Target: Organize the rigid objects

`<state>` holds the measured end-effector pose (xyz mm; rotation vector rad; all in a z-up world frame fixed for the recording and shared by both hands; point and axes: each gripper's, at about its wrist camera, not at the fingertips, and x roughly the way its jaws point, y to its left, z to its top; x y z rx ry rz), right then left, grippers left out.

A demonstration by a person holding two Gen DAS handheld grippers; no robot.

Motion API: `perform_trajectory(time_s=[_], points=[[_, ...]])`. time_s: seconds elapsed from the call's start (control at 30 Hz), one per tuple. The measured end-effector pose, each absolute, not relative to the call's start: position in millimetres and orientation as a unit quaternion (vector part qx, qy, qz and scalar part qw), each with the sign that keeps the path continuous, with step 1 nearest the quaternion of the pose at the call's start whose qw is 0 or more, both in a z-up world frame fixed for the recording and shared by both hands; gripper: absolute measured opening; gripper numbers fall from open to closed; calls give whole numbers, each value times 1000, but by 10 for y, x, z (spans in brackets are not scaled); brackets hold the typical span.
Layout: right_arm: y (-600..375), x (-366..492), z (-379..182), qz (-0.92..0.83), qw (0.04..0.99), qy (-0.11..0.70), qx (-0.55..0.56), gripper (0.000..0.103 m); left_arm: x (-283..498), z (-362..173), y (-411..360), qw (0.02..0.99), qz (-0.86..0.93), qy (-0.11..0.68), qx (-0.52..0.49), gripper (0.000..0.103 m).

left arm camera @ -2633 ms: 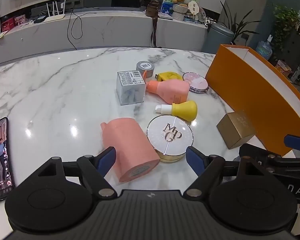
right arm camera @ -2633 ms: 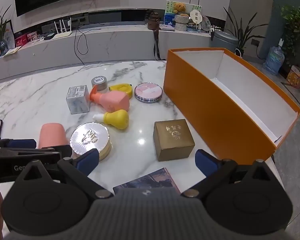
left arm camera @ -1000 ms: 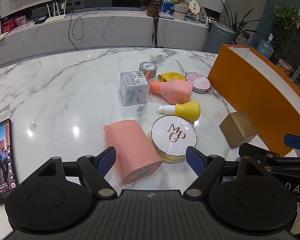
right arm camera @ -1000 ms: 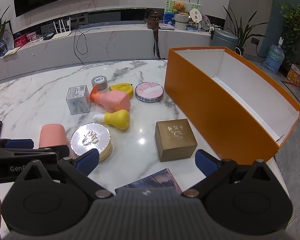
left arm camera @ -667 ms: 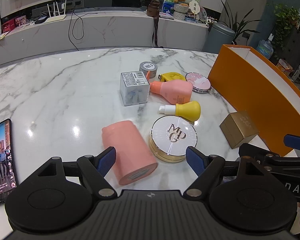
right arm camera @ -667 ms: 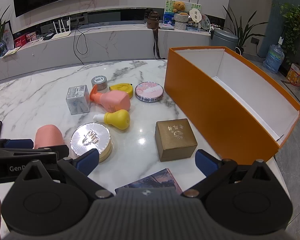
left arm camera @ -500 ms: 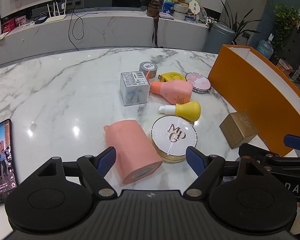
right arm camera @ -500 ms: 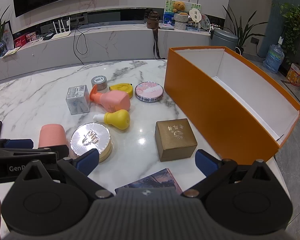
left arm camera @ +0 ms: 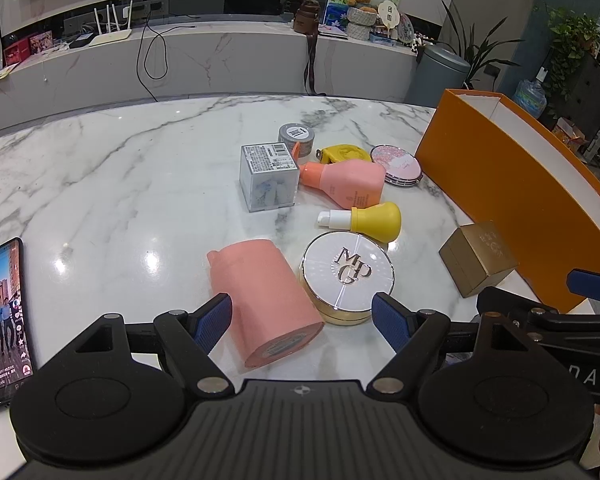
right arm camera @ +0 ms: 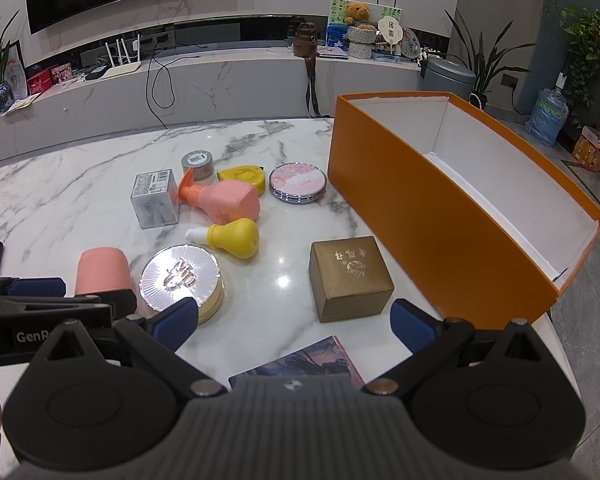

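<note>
Nothing packed yet, I judge: the orange box (right arm camera: 432, 216) to my right looks empty. My left gripper (left arm camera: 302, 318) and right gripper (right arm camera: 294, 322) are both spread wide, empty; pink cylinder (left arm camera: 262, 294) lies between my left fingers.

- left gripper (left arm camera: 302, 318): black body showing ribbed grey housing, blue finger pads, silver pivot screws
- right gripper (right arm camera: 294, 322): wearing matching black, blue pads
</note>
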<state>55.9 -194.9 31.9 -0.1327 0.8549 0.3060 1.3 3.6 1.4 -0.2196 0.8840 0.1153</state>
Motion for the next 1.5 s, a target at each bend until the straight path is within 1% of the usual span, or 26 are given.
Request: perform_trajectory(time_s=[0.37, 0.5, 0.63, 0.97, 1.23, 1.43, 1.5], points=[[-1961, 574, 323, 150, 898, 407, -75, 100, -4, 11, 58, 898, 53, 423, -107, 94], [-2102, 660, 334, 133, 907, 393, -77, 100, -16, -38, 95, 896, 58, 426, -107, 94], [-2270, 716, 279, 150, 917, 358, -92, 100, -37, -91, 97, 898, 52, 423, -109, 94], [-2279, 904, -22, 175, 899, 387, -105, 100, -7, -220, 78, 894, 68, 431, -100, 95], [-2190, 1017, -94, 169, 891, 404, -121, 100, 54, -370, 175, 885, 86, 445, -104, 94], [-2201, 1154, -170, 154, 886, 420, -118, 100, 98, -399, 297, 882, 87, 449, -117, 91], [-2200, 1202, -193, 152, 885, 425, -115, 100, 109, -408, 314, 881, 91, 451, -108, 87]])
